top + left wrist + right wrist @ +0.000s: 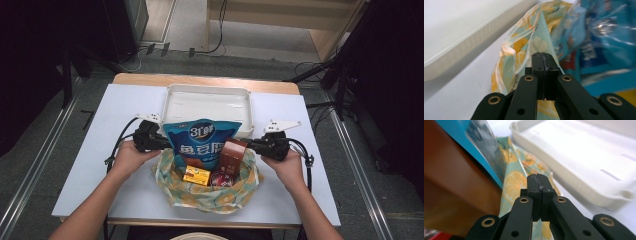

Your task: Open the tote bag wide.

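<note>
The lemon-print cloth bag sits near the front edge of the table, just in front of the white tray; its yellow-and-teal fabric slumps low around the goods inside it. A tall blue snack pouch stands upright at the back of the bag and rises well above its rim; a brown box leans against the pouch's right side; a small yellow box and a round dark red item lie lower in the bag, toward its front.

The left tongs meet the bag's left edge beside the pouch, held by the person's left hand; in the left gripper view its 2 black jaws are pressed flat together over the bag's fabric, with the blue pouch blurred to their right; whether cloth is pinched between them I cannot tell. The right tongs meet the bag's right edge beside the brown box, held by the right hand; in the right gripper view its jaws are likewise fully closed over the lemon print, with the brown box at their left and the white tray at their right; a pinch on the fabric cannot be made out there either.

A cable trails from the left tongs across the white table; grey floor surrounds the table.
</note>
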